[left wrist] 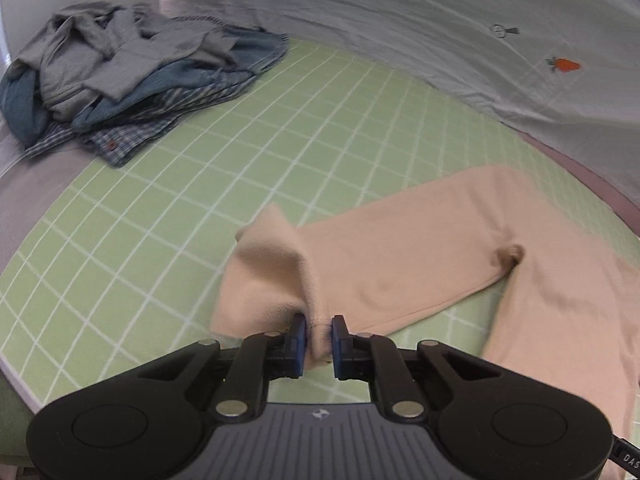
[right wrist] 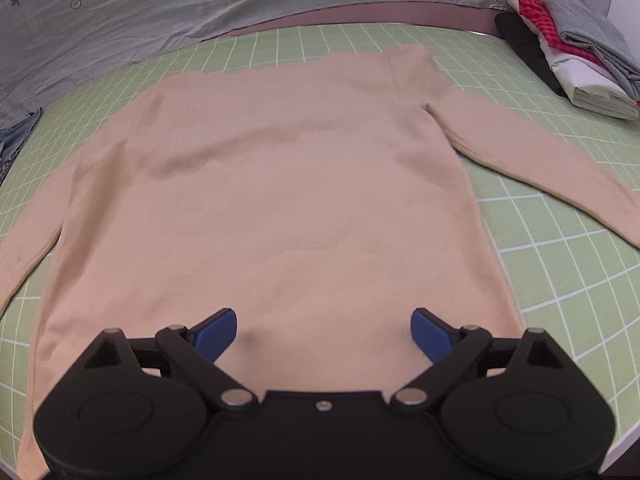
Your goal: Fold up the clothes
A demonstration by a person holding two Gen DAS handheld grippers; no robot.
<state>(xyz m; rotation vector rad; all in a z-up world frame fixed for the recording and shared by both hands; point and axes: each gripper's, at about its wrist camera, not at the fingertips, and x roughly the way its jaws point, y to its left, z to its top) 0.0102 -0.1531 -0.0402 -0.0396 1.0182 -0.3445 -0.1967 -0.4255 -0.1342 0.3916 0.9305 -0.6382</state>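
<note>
— Left gripper [left wrist: 319,334]?
— Clamped on the sweater's [right wrist: 280,184] sleeve cuff [left wrist: 276,280], lifting it off the green mat [left wrist: 168,200].
— And the right gripper [right wrist: 324,332]?
— Jaws wide apart, hovering over the sweater's near edge. The sweater lies flat on the mat, between an unfolded pile [left wrist: 120,76] and a folded stack [right wrist: 576,48].

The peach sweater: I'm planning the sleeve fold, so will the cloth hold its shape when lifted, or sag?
Probably sag: the sleeve bunches and droops where the left claw pinches it. The peach sweater lies limp on the mat, so it likely drags rather than slides cleanly.
</note>
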